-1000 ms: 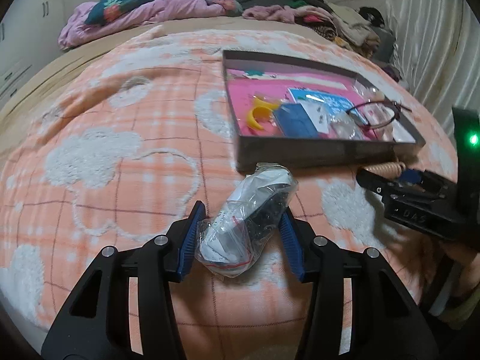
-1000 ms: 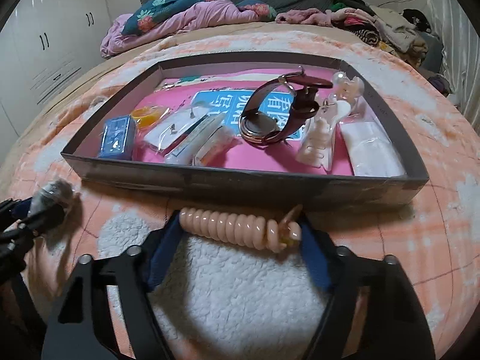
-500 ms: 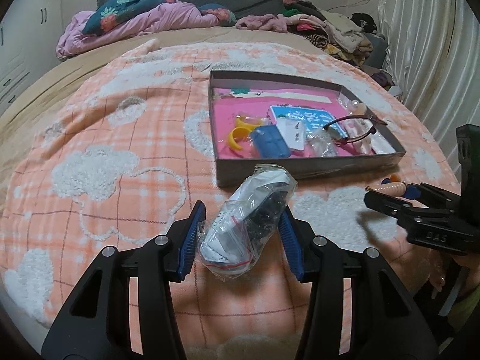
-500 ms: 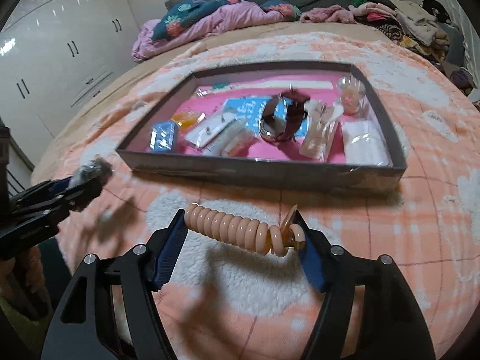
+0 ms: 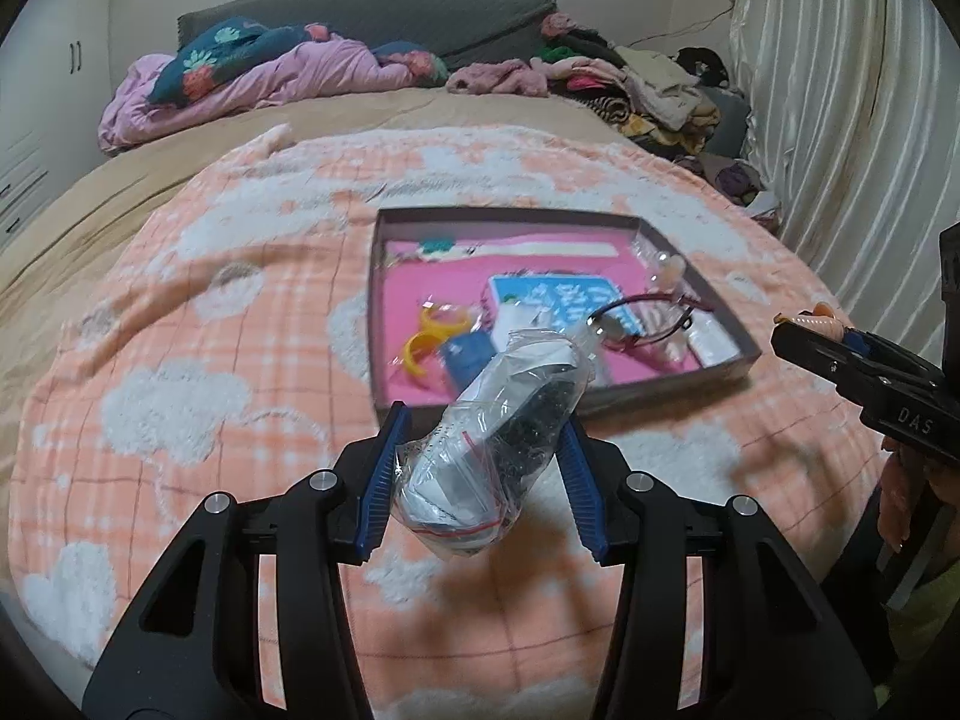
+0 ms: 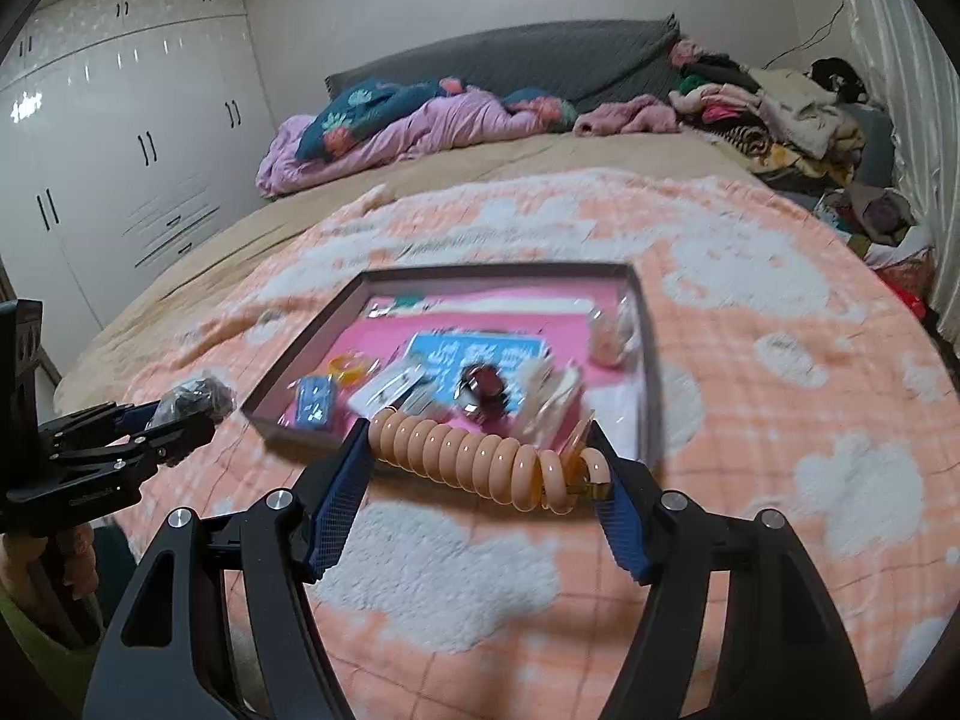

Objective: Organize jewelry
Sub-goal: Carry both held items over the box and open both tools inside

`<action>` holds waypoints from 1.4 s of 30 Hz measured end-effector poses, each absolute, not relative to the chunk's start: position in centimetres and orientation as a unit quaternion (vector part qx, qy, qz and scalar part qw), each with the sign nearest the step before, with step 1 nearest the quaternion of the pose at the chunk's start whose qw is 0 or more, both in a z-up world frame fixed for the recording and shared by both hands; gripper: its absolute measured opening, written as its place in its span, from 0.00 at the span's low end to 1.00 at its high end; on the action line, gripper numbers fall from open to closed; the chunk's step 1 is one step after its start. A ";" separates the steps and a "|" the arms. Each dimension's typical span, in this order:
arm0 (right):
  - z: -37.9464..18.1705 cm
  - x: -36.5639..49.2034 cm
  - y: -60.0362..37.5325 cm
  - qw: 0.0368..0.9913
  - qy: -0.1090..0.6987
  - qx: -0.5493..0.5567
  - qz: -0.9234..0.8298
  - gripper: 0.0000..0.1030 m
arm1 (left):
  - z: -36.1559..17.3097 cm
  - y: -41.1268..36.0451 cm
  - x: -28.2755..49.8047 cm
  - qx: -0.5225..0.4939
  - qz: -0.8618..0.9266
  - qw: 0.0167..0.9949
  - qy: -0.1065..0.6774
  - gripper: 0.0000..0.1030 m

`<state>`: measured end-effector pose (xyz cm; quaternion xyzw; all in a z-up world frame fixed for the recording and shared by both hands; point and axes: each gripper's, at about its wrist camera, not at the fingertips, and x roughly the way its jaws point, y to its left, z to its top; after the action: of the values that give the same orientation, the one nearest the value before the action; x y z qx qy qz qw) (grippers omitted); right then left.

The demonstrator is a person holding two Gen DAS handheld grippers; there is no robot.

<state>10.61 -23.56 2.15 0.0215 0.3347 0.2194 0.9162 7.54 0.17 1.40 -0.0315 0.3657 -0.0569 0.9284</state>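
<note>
I have my left gripper (image 5: 483, 468) raised above the bed, its blue fingers (image 5: 381, 480) clamped on a clear plastic bag (image 5: 498, 438) with a red seal line and something dark and beaded inside. The bag sticks up and forward between the fingers, clear of the blanket (image 5: 210, 330).

My right gripper (image 6: 480, 480) is also up in the air, its fingers (image 6: 339, 507) clamped end to end on a peach spiral hair tie (image 6: 474, 456), which spans the gap between them with an amber clip at its right end. From the left camera I see that gripper at the right edge (image 5: 804, 339), with a hand (image 5: 900, 504) on its handle below.

Ahead of both, on the orange checked blanket with white clouds, lies the shallow tray (image 6: 645, 360) with a pink floor. Inside it I make out a yellow ring (image 5: 429, 339), a small blue packet (image 5: 471, 360), a blue printed card (image 5: 558, 297), a dark red watch (image 6: 483, 387) and some clear packets; that part of the right view is blurred.

At the head of the bed are a purple quilt (image 6: 384, 138) and a heap of clothes (image 6: 780, 108).
</note>
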 end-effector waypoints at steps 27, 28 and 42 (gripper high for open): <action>7.3 14.7 -26.3 0.939 0.276 0.033 0.203 0.65 | 4.5 -4.2 13.1 -0.025 -0.079 0.937 0.340 0.39; 7.6 15.1 -26.2 0.939 0.274 0.031 0.204 0.65 | 4.6 -4.2 13.2 -0.024 -0.079 0.937 0.340 0.39; 5.4 18.6 -24.6 0.930 0.303 0.023 0.205 0.66 | 3.0 -5.0 15.8 -0.020 -0.071 0.933 0.353 0.39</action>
<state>18.60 -24.60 5.37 0.0232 0.3031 0.2053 0.9303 15.77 -5.03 3.03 -0.0204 0.3531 -0.0707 0.9327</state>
